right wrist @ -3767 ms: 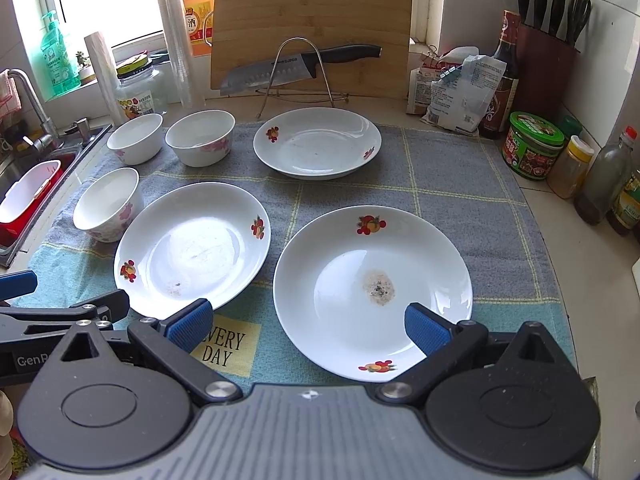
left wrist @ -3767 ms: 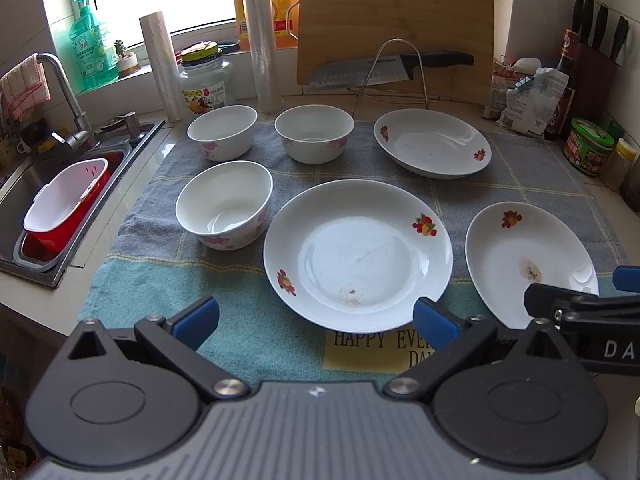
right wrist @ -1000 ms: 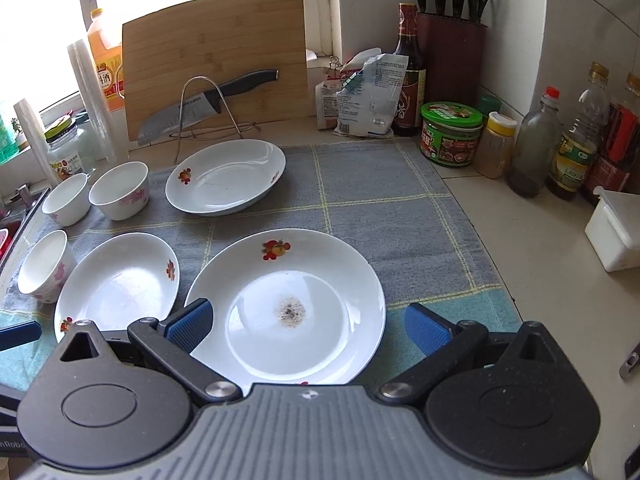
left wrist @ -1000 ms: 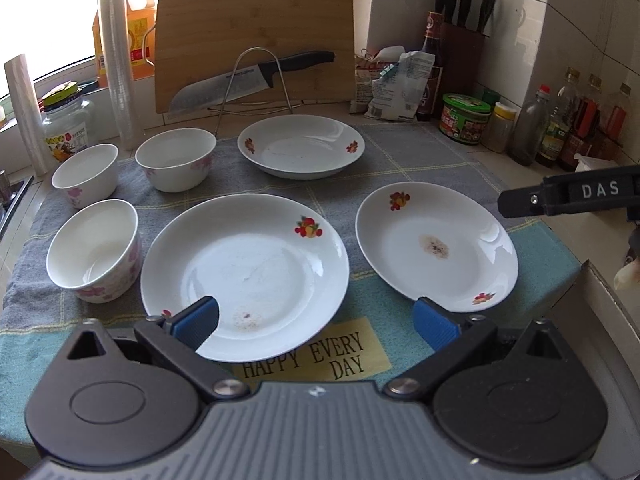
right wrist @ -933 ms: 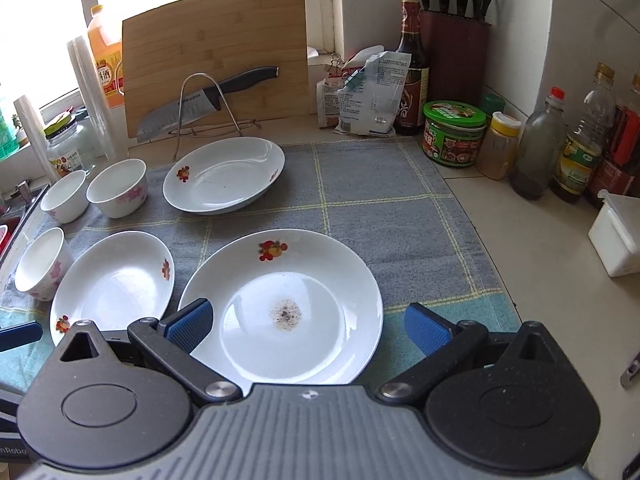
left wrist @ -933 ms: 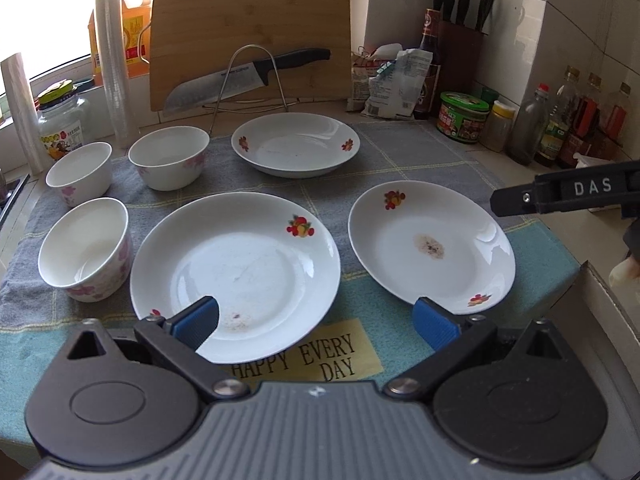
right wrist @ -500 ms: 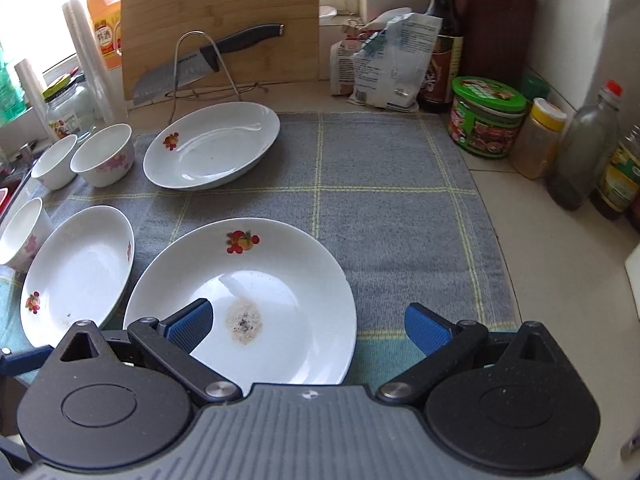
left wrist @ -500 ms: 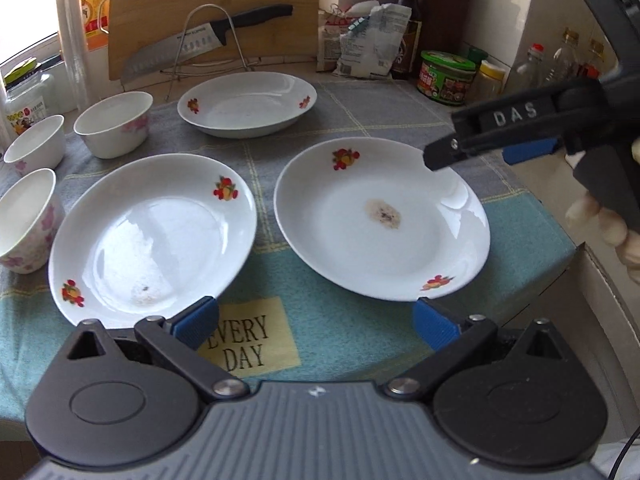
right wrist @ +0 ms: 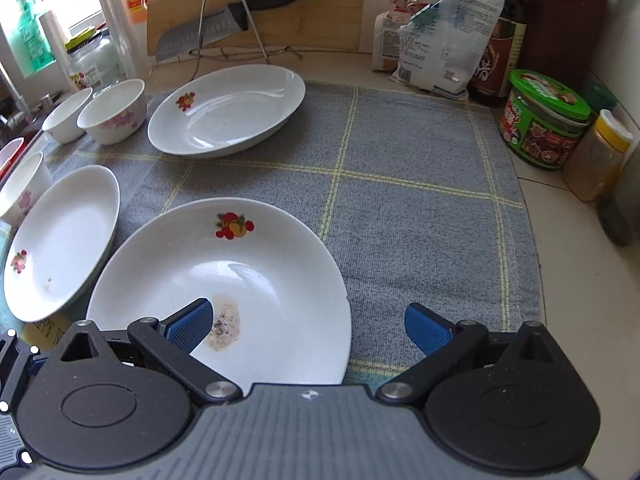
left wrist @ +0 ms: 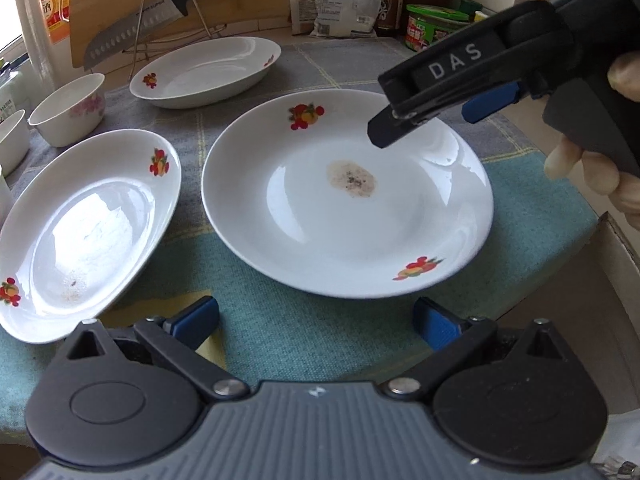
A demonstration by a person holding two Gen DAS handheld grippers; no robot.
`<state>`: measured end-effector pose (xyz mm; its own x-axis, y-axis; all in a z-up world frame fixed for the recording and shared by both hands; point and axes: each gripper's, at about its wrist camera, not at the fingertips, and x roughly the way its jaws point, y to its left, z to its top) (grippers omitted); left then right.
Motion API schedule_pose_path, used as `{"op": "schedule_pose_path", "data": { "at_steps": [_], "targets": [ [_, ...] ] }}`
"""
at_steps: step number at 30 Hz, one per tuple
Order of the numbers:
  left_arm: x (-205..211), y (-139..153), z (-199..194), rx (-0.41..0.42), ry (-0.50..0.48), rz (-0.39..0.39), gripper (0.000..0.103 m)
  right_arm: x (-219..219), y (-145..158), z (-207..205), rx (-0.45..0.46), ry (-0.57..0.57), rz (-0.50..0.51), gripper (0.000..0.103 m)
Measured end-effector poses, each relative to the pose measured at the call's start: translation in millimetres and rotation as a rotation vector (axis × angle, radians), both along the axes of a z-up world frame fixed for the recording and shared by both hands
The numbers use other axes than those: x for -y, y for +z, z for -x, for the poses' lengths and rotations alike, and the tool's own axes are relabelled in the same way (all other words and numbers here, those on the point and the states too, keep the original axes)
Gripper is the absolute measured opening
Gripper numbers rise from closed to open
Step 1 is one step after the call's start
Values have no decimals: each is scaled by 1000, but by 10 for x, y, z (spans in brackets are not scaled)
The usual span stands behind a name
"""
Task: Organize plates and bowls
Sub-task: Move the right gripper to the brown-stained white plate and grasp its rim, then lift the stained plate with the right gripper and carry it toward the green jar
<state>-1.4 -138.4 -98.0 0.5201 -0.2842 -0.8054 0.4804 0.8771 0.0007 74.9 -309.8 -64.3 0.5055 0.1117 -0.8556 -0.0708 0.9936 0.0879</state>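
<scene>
A white plate with fruit prints and a brown stain (left wrist: 348, 200) lies on the towel at the front right; it also shows in the right wrist view (right wrist: 240, 280). A second plate (left wrist: 80, 224) lies to its left and a deeper one (left wrist: 208, 72) behind. White bowls (left wrist: 68, 108) stand at the far left. My left gripper (left wrist: 316, 320) is open, just in front of the stained plate's near rim. My right gripper (right wrist: 306, 326) is open and empty, straddling that plate's right rim; it hovers over it in the left wrist view (left wrist: 440, 92).
A knife on a wire stand (right wrist: 236, 12) leans against a wooden cutting board (right wrist: 256, 4) at the back. Jars, bottles and bags (right wrist: 548, 120) crowd the right side. The counter edge (left wrist: 616, 240) drops off right of the towel.
Both grippers have moved closer to the stained plate. The right gripper has come down over its right rim, and the left has shifted right to face it.
</scene>
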Motion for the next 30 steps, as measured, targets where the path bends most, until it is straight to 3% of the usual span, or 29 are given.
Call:
{"op": "schedule_pose_path", "data": {
  "at_steps": [22,27,30],
  "targets": [
    [24,-59,7,103,-41,59,103,-62,-195,-365,-62,282,-110,103],
    [5,-68,34,123,-42,72,103,15,-186,-402,-64,282,-161,103],
    [-6,-81,55,142,-44,84,103,4,-198,-381,-56,344,-133,103]
  ]
}}
